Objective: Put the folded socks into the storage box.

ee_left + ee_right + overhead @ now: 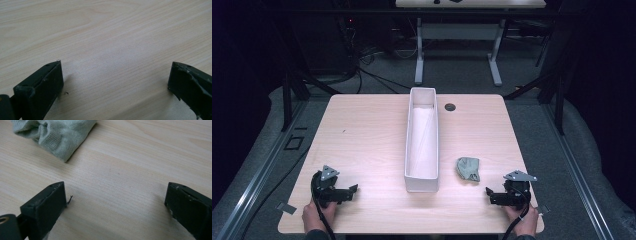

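Your left gripper (353, 190) and right gripper (488, 192): both released, empty. Sock (468, 168) beside bin (422, 150) on table (362, 130)

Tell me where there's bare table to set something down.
The widest free patch lies left of the bin, from the table's far edge down to the left gripper. The far right corner past the grommet is bare too. Tighter: between the bin, sock and right gripper.

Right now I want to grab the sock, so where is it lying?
In the high view the grey-green sock lies on the table, just right of the white bin's near end and ahead-left of the right gripper.
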A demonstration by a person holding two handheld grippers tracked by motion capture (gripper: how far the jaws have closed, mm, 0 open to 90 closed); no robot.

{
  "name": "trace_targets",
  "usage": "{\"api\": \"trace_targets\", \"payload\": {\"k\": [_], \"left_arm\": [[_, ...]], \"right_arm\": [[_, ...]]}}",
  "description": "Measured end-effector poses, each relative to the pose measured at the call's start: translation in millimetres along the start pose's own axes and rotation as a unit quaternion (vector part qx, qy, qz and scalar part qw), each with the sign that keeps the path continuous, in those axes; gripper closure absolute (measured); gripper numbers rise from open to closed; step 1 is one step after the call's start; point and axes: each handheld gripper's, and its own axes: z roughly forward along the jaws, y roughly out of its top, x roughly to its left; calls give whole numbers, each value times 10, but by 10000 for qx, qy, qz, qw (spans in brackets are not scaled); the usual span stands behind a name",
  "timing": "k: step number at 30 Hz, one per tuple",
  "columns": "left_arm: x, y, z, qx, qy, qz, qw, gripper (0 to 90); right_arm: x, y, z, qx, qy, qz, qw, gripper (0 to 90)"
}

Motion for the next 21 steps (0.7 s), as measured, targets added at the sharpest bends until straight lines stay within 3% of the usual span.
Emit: {"api": "trace_targets", "payload": {"k": [8,11,13,14,18,19,21], "left_arm": [[-3,-6,-6,-10,-1,11,10000,0],[-3,-4,-4,-4,-6,5,10000,0],[-3,-4,-5,-6,-2,7,10000,0],[-3,-5,-5,-8,0,10,10000,0],[-3,-5,-5,-9,0,9,10000,0],[-3,-5,-5,-9,-1,8,10000,0],[-3,-5,-5,-8,-1,9,10000,0]], "right_arm": [[-6,17,4,28,10,20,10000,42],[-13,35,0,107,-2,6,9999,53],[-27,80,-24,296,-10,45,9996,103],[-42,108,-82,258,196,109,9994,141],[-58,197,-186,318,334,202,9987,137],[-59,257,-228,423,491,238,9976,134],[-49,283,-243,445,468,246,9976,134]]}}
